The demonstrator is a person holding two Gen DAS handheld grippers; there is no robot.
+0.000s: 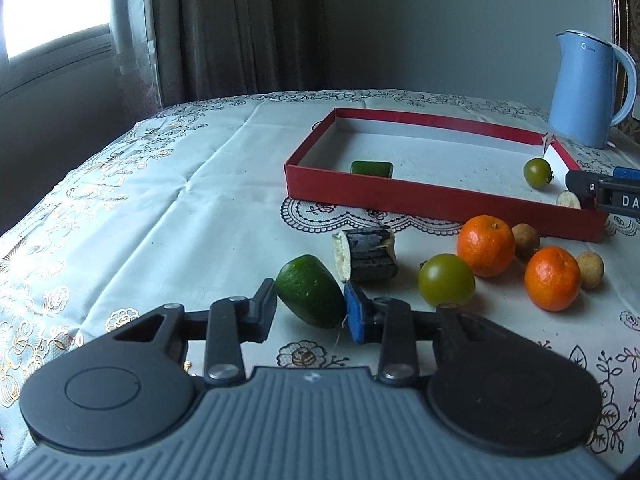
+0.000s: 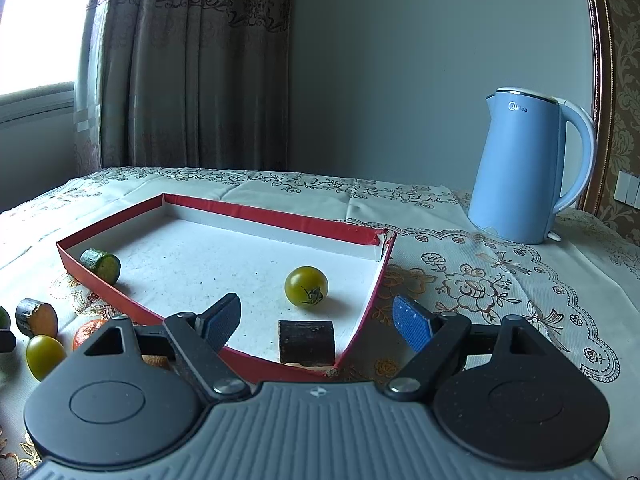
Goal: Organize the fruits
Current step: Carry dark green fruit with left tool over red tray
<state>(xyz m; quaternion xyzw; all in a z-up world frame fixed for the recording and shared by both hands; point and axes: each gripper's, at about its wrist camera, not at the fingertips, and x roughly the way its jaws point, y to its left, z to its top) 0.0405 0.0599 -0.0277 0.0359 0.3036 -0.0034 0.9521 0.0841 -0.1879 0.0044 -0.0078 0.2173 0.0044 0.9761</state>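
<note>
With your left gripper [image 1: 310, 312] clamped on the cucumber piece [image 1: 310, 292], lift it toward the red tray [image 1: 420, 196] at one o'clock; right gripper [image 2: 316, 322] idle, agape.

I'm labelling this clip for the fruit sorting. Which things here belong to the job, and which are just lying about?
Job:
left gripper, shut on the cucumber piece
right gripper, open
red tray
oranges
green tomatoes
dark cut chunks
small brown fruits

Lying about:
blue kettle
</note>
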